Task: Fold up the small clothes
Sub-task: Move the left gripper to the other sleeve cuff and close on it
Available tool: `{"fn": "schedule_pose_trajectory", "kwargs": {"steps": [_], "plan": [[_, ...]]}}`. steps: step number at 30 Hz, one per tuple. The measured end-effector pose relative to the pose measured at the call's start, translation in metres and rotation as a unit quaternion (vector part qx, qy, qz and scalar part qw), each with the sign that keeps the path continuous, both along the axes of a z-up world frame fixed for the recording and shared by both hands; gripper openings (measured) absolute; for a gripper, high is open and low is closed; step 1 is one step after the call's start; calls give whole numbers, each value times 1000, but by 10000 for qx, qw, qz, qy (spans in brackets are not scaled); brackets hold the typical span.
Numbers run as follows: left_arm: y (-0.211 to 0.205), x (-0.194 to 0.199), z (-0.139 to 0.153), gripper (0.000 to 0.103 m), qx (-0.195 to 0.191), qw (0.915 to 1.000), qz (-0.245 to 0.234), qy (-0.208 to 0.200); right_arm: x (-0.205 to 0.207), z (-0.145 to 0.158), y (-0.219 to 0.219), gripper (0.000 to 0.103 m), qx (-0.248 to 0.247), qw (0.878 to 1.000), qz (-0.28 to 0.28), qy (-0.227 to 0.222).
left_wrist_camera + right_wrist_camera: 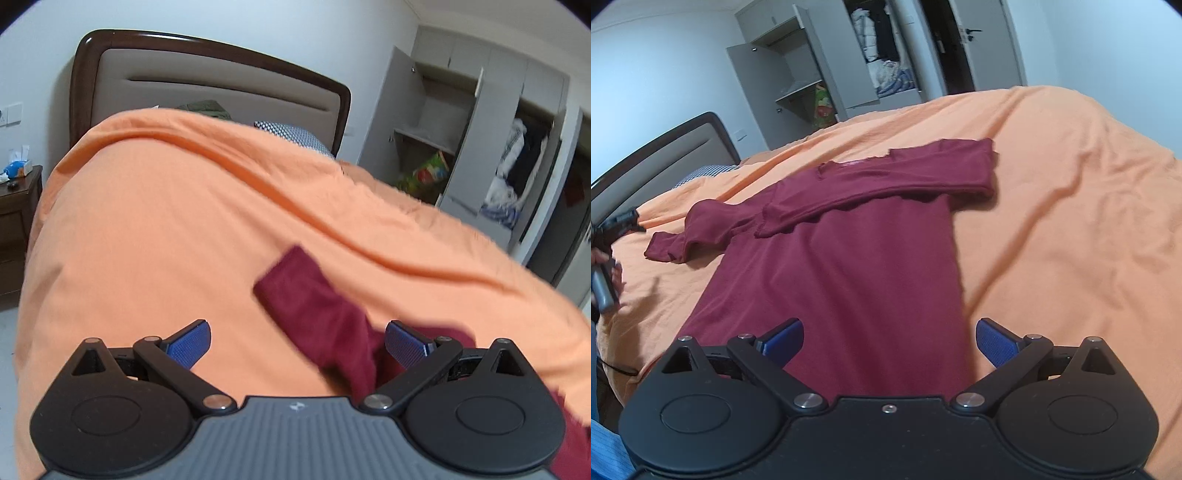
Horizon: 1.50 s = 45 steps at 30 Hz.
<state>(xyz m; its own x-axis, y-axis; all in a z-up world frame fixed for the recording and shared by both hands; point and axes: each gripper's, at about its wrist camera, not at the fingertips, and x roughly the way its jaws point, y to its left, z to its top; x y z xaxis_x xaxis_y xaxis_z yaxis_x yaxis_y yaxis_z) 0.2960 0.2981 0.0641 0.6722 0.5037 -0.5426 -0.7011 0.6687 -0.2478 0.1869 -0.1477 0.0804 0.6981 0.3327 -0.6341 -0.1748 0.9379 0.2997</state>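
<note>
maroon shirt (849, 266) lengthwise from right gripper (889, 343), neckline far, both grippers' jaws spread

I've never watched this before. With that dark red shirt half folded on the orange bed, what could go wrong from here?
Both the left gripper and the right gripper are open, holding nothing. The left sleeve lies bunched, so it might fold in crooked. The right sleeve, already folded across the chest, lies loose and could slide off if the shirt is tugged. The orange sheet is wrinkled, so fingers might pinch it along with the shirt.
</note>
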Motion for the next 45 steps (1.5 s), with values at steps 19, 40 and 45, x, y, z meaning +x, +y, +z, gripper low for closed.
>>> {"fn": "schedule_pose_trajectory", "kwargs": {"steps": [19,40,45], "plan": [[54,19,-16,103,490,9958,-705,326,61,-5,112,102,-299,9925,1134,-332],[68,35,-32,7,293,9970,-655,281,55,-8,115,102,-388,9926,1108,-301],[72,18,10,6,782,9959,-451,-118,52,-6,110,102,-305,9934,1054,-346]]}}
